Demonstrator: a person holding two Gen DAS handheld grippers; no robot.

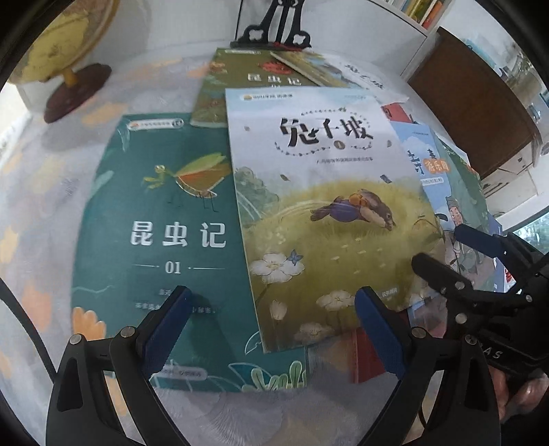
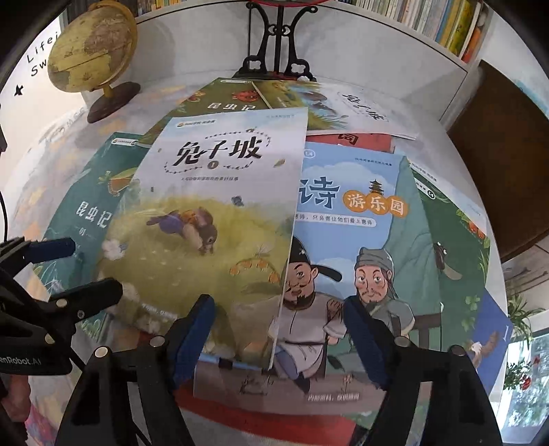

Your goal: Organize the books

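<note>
Several picture books lie overlapped on a floral tablecloth (image 1: 41, 212). The pale rabbit book (image 1: 326, 206) (image 2: 212, 212) lies on top, over the teal insect book (image 1: 154, 240) (image 2: 82, 206) to its left and the blue poem book (image 2: 360, 240) (image 1: 425, 164) to its right. A red book (image 1: 363, 356) peeks out underneath. My left gripper (image 1: 272, 319) (image 2: 87, 267) is open above the teal and rabbit books' near edges. My right gripper (image 2: 279, 322) (image 1: 439, 247) is open over the seam between the rabbit and poem books, with no pad pressing anything.
More books lie at the back: a green insect book (image 2: 219, 99) and a white rabbit book (image 2: 363, 106). A green book (image 2: 456, 247) lies far right. A globe (image 2: 89, 51) and a black stand (image 2: 274, 65) stand behind them. Beyond are a bookshelf (image 2: 446, 24) and brown furniture (image 1: 473, 113).
</note>
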